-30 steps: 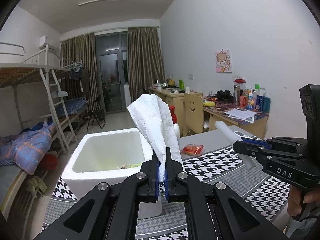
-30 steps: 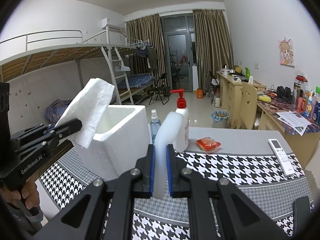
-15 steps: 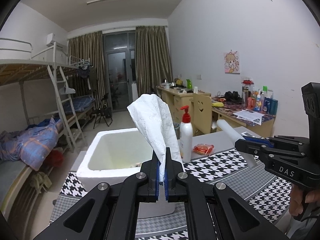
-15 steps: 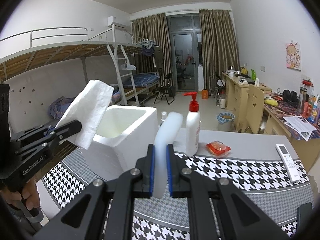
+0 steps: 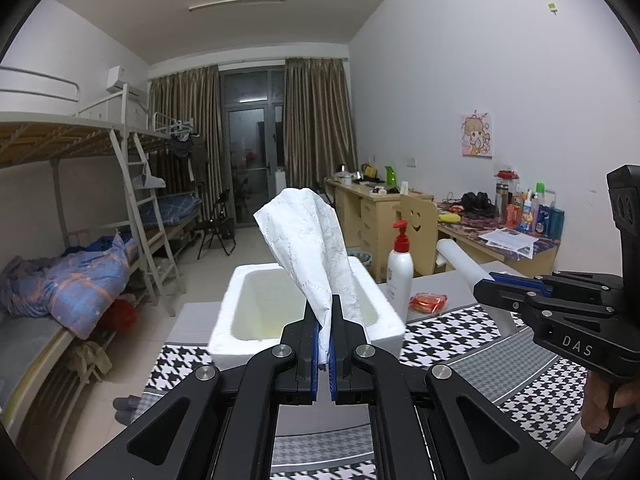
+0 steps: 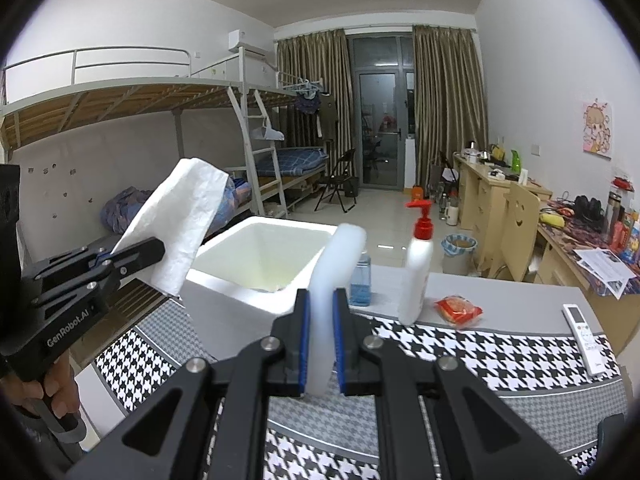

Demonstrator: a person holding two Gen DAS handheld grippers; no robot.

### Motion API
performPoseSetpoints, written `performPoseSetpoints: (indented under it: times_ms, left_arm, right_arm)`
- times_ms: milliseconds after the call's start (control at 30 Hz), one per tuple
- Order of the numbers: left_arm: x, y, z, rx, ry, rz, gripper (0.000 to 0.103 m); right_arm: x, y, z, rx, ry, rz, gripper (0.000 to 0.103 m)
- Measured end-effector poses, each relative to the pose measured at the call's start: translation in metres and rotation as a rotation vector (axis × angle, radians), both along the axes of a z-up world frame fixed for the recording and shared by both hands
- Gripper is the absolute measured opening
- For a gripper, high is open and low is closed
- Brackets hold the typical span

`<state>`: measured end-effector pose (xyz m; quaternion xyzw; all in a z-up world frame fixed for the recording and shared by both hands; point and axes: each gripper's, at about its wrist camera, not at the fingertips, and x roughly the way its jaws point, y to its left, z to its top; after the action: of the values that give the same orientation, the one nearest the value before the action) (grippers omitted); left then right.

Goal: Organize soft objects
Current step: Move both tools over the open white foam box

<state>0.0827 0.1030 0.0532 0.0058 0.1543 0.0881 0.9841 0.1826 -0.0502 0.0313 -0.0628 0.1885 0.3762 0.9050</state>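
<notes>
My left gripper (image 5: 324, 344) is shut on a white folded tissue (image 5: 310, 248) that stands up above the jaws. It also shows in the right wrist view (image 6: 184, 224), held left of the box. My right gripper (image 6: 320, 344) is shut on a white foam strip (image 6: 338, 264) that bends upward; the strip also shows in the left wrist view (image 5: 460, 264). A white open foam box (image 5: 240, 336) stands on the houndstooth tablecloth (image 6: 480, 352), just ahead of both grippers. Its inside (image 6: 264, 256) looks bare where visible.
A white pump bottle with a red top (image 6: 418, 272), a blue spray bottle (image 6: 360, 280), a red packet (image 6: 458, 308) and a white remote (image 6: 584, 332) lie on the table behind the box. Bunk beds (image 5: 80, 240) stand left, desks (image 5: 500, 236) right.
Both grippers have pulled back and risen a little; the box now looks farther off and lower in both views. Both holds are unchanged.
</notes>
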Motion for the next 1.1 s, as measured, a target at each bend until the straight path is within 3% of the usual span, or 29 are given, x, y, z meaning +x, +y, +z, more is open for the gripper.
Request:
performPoseSetpoints:
  times_ms: [1100]
  left_arm:
    - [-0.016,0.052,0.001,0.004,-0.001,0.082,0.003]
  right_arm:
    - [0.011,0.064,0.003,-0.024,0.033,0.039,0.014]
